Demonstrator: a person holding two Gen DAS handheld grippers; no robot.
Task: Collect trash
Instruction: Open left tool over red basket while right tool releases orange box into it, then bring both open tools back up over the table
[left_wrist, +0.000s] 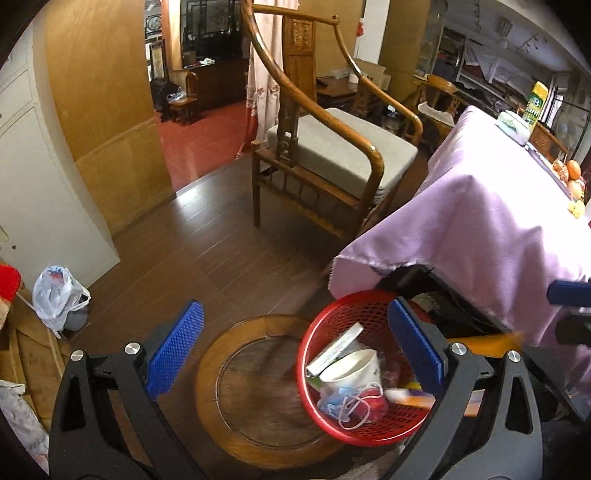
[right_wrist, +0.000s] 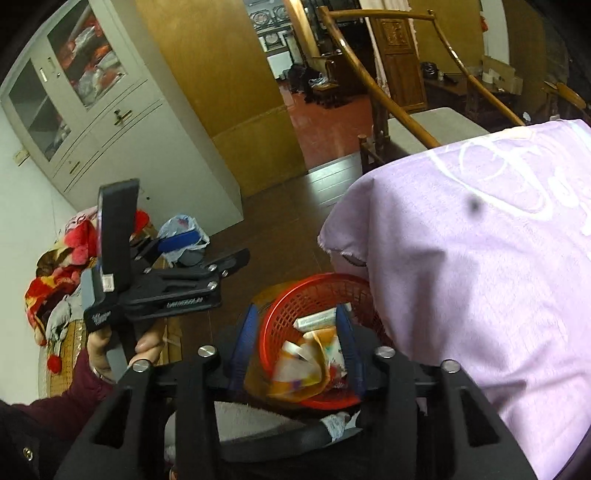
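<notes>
A red basket (left_wrist: 364, 373) of trash sits on the floor beside the draped bench (left_wrist: 480, 221). Left tongs (left_wrist: 295, 354) are spread, empty. Right tongs (right_wrist: 297, 350) are parted above it; an orange wrapper (right_wrist: 303, 369) should be let fall well inside the rim.

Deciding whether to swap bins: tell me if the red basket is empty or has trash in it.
Has trash. The red basket holds a white paper cup, a face mask, a flat box and wrappers.
</notes>
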